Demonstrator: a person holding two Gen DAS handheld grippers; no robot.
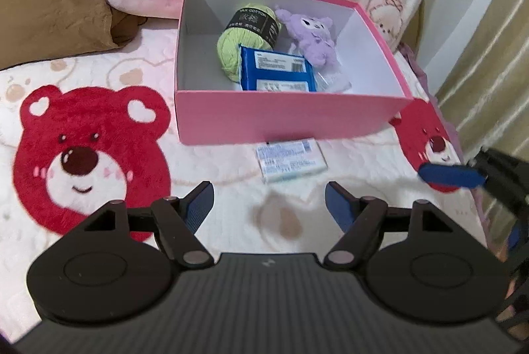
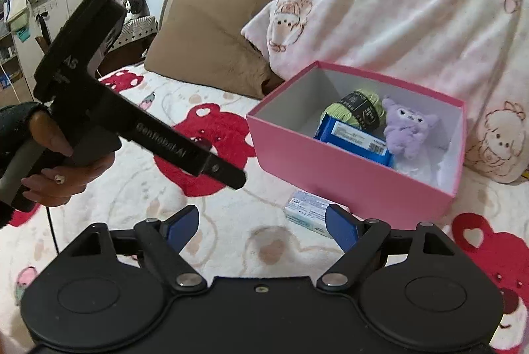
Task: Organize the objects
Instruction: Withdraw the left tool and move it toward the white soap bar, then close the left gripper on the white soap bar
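A pink box [image 1: 291, 117] [image 2: 347, 170] sits open on the bed. Inside lie a green yarn ball [image 1: 231, 50] [image 2: 337, 111], a purple plush toy [image 1: 310, 35] [image 2: 408, 129] and a blue packet [image 1: 276, 69] [image 2: 353, 137]. A pale blue-white packet [image 1: 291, 164] [image 2: 305, 210] lies on the blanket just in front of the box. My left gripper [image 1: 269, 205] is open and empty, a little short of that packet. My right gripper [image 2: 263, 223] is open and empty, with its right finger beside the packet. One right finger [image 1: 451, 175] shows in the left wrist view.
The blanket [image 1: 231, 221] is white with red bear prints [image 1: 89, 155]. A brown pillow [image 2: 211, 36] and a pink-white folded quilt [image 2: 396, 7] lie behind the box. A curtain [image 1: 489, 56] hangs at the right. The hand holding the left gripper [image 2: 66, 155] is at the left.
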